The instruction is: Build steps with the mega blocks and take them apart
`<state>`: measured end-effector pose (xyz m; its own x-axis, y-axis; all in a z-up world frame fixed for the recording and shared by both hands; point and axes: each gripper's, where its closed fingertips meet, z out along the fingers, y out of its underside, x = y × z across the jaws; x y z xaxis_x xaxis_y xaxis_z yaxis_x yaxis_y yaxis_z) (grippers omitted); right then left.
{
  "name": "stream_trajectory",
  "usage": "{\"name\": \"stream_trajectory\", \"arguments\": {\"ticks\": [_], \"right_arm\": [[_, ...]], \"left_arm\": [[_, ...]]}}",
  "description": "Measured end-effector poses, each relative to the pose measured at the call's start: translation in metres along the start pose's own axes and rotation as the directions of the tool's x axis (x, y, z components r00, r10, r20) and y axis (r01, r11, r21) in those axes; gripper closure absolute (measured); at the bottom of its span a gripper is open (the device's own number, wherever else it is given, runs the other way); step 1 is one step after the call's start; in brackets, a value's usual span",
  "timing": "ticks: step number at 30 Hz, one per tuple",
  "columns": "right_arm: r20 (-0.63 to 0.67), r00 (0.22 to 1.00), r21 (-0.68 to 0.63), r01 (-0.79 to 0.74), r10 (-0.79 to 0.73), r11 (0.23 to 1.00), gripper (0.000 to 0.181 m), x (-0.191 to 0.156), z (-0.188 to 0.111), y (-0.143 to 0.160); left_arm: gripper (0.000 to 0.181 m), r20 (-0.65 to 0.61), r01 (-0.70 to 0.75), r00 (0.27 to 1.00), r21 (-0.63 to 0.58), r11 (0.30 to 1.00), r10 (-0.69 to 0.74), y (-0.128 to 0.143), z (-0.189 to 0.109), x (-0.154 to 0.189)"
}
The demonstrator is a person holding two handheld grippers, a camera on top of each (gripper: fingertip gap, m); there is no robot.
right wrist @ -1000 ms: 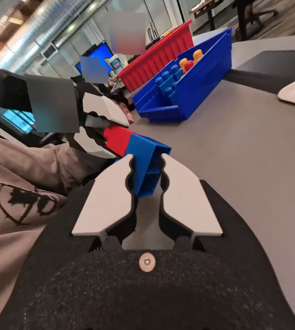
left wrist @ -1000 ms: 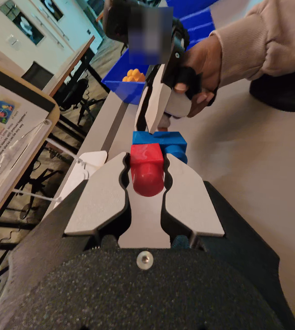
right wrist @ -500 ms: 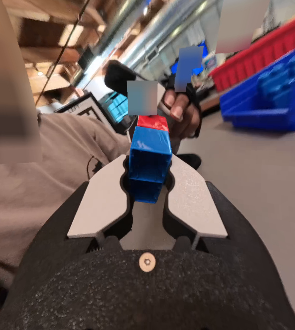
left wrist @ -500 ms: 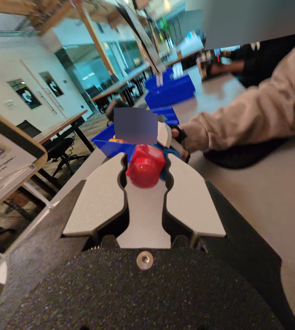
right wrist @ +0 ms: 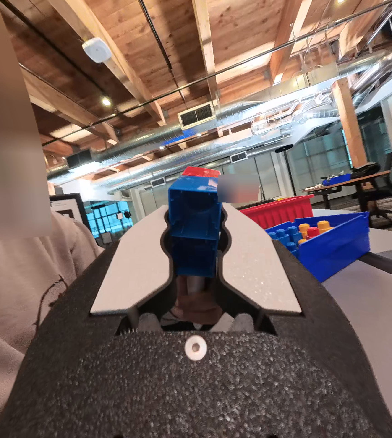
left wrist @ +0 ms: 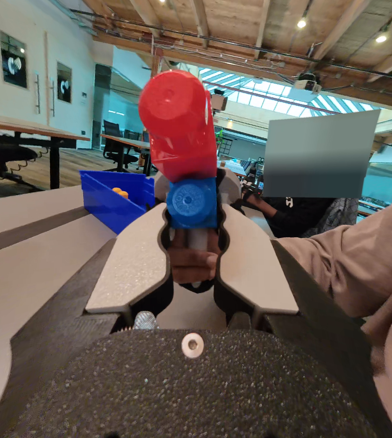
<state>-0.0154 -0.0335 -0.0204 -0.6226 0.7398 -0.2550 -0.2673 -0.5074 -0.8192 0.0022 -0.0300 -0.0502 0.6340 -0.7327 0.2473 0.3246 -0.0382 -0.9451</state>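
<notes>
1. Two joined blocks are held up off the grey table: a blue block with a red block stuck to it.
2. Seen from the left wrist view, the blue block's round stud faces the camera between the left gripper tips, and the red block juts up and toward the lens above it.
3. Its jaws sit against the blue block's two sides, clamped on it.
4. From the right wrist view the blue block shows its hollow underside, pinched between the right gripper jaws; only a red sliver peeks over its far end.
5. A hand shows below the blocks in the gap between the fingers.
6. One blue bin of blue, orange and red blocks stands on the table to the right, a red bin just behind it.
7. A beige sleeve reaches in from the right in the left wrist view.
</notes>
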Motion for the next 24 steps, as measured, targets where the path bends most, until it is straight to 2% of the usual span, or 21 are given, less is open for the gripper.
{"name": "stream_trajectory", "arguments": {"ticks": [2,4,7,10,12,14,16,20,24], "right_arm": [[-0.024,0.999,-0.028,0.029,-0.03,0.999,0.144,0.004,-0.001,0.003],[-0.035,0.998,-0.095,0.056,-0.059,0.994,0.145,0.008,-0.004,0.009],[-0.022,0.994,-0.271,0.097,-0.107,0.958,0.145,0.01,-0.014,0.027],[0.013,0.987,-0.525,0.144,-0.161,0.839,0.145,0.01,-0.031,0.054],[0.028,0.979,-0.689,0.165,-0.202,0.705,0.146,0.013,-0.05,0.074],[0.025,0.972,-0.78,0.165,-0.233,0.603,0.147,0.016,-0.064,0.085],[0.016,0.969,-0.803,0.16,-0.248,0.573,0.142,0.017,-0.07,0.082],[0.013,0.953,-0.78,0.198,-0.301,0.593,0.132,0.013,-0.063,0.065],[0.042,0.937,-0.825,0.228,-0.347,0.516,0.129,0.013,-0.06,0.079]], "left_arm": [[0.144,0.004,0.021,1.0,-0.033,0.999,-0.021,0.003,-0.001,-0.004],[0.145,0.021,-0.018,1.0,-0.066,0.998,0.019,0.005,-0.005,-0.008],[0.144,-0.011,-0.079,0.997,-0.18,0.981,0.079,0.013,-0.013,-0.01],[0.145,-0.066,-0.127,0.991,-0.291,0.948,0.112,0.027,-0.025,-0.009],[0.145,-0.089,-0.144,0.989,-0.356,0.923,0.12,0.036,-0.031,-0.009],[0.145,-0.108,-0.194,0.981,-0.432,0.881,0.162,0.047,-0.039,-0.012],[0.145,-0.115,-0.225,0.974,-0.484,0.846,0.194,0.054,-0.046,-0.016],[0.145,-0.138,-0.263,0.964,-0.588,0.765,0.225,0.078,-0.054,-0.022],[0.145,-0.165,-0.275,0.961,-0.642,0.715,0.221,0.097,-0.053,-0.02]]}}
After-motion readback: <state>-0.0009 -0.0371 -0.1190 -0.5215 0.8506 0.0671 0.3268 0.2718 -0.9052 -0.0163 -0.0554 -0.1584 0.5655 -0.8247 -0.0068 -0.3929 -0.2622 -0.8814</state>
